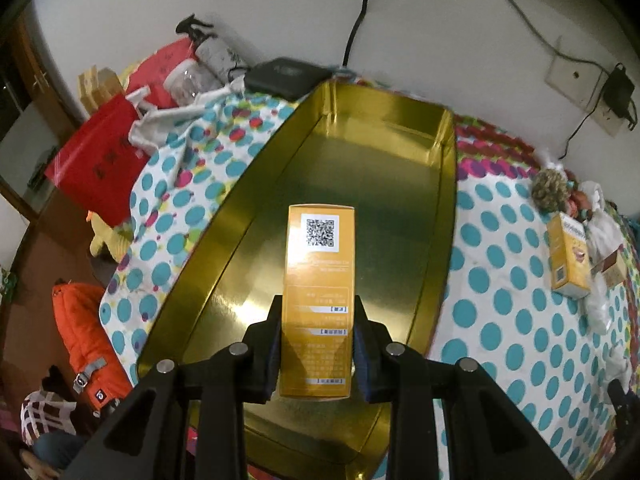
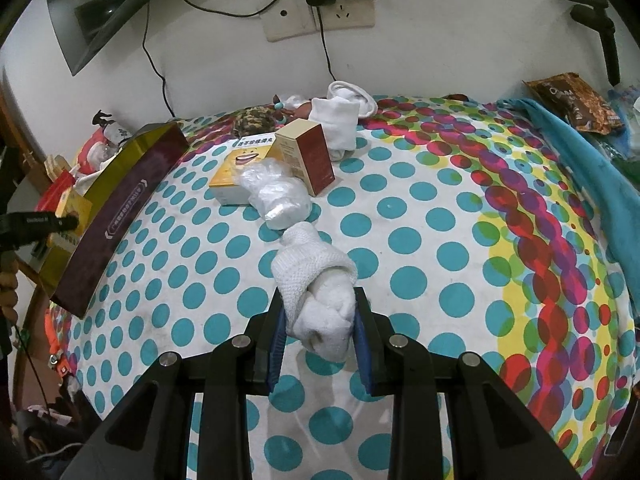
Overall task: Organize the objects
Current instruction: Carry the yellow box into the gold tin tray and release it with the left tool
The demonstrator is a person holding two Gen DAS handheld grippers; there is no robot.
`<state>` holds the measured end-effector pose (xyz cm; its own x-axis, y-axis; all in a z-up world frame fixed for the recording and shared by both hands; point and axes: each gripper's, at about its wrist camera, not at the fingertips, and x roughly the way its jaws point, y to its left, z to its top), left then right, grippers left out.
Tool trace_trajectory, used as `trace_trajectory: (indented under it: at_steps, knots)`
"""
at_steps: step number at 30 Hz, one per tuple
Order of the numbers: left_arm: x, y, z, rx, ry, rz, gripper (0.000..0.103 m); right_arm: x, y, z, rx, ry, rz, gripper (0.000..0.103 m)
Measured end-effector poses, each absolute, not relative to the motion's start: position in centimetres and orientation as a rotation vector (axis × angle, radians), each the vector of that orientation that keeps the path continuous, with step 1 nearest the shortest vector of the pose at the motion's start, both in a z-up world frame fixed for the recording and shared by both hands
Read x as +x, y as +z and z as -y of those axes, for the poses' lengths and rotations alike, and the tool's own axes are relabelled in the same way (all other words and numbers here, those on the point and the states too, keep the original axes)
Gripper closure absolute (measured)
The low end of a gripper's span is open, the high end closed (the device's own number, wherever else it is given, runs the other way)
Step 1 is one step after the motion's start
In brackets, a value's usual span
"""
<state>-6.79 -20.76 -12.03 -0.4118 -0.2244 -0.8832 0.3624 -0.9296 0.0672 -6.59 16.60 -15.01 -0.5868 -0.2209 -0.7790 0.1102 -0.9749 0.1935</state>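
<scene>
1. Left gripper (image 1: 318, 344) clamps the orange box (image 1: 319, 300), QR code up, above the gold tin (image 1: 256, 216).
2. Right gripper (image 2: 320, 332) squeezes a rolled white sock (image 2: 320, 292) over the dotted bedspread (image 2: 420, 240).
3. Beyond it (a small cluster): plastic-wrapped bundle (image 2: 276, 196), yellow box (image 2: 236, 174), maroon box (image 2: 308, 156).
</scene>
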Motion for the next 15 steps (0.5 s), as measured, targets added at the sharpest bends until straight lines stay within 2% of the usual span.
trace_trajectory:
  at_steps: [15]
  knots:
    - [-6.4, -14.5, 21.7, 1.522, -2.333, -0.203, 0.070, -6.5, -15.2, -15.9, 1.342, -2.634, 0.174, 0.075]
